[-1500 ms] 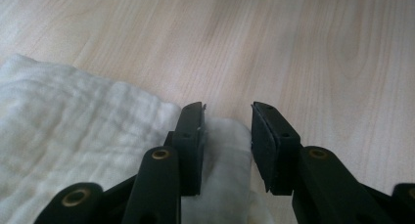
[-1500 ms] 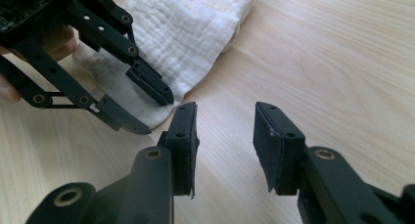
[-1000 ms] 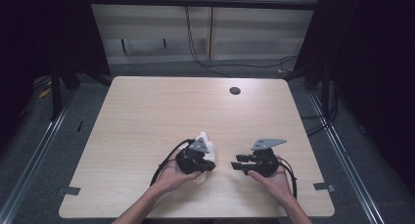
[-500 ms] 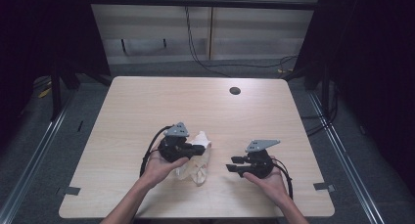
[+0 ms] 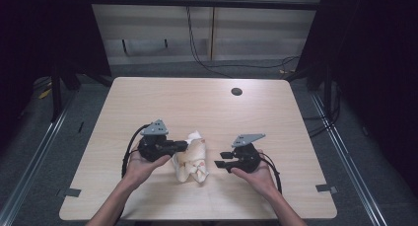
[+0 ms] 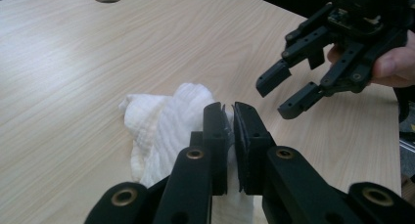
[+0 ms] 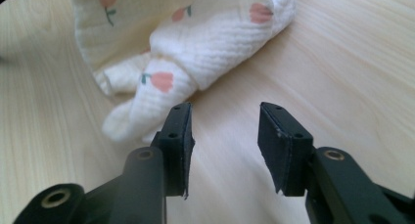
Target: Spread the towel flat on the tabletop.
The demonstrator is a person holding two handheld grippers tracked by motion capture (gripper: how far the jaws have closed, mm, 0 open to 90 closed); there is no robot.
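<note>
No words, labels, brand marks or numbers can be read anywhere. The cream muslin cloth (image 7: 205, 33) carries only a printed pattern of small pink fruit with green stems, no lettering.

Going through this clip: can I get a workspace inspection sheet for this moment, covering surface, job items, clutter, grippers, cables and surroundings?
Surface: light wooden table, with a round dark cable hole near the far edge.
Job's things: crumpled white cloth with a small pink fruit print, partly lifted off the table near the front edge.
Clutter: nothing seen.
Grippers: left gripper shut on a fold of the cloth; right gripper beside the cloth, its jaws just opening with nothing between them.
Cables: a black cable trails from each gripper; more cables lie on the floor behind the table.
Surroundings: dark curtains on both sides, pale panel wall at the back, grey floor.
</note>
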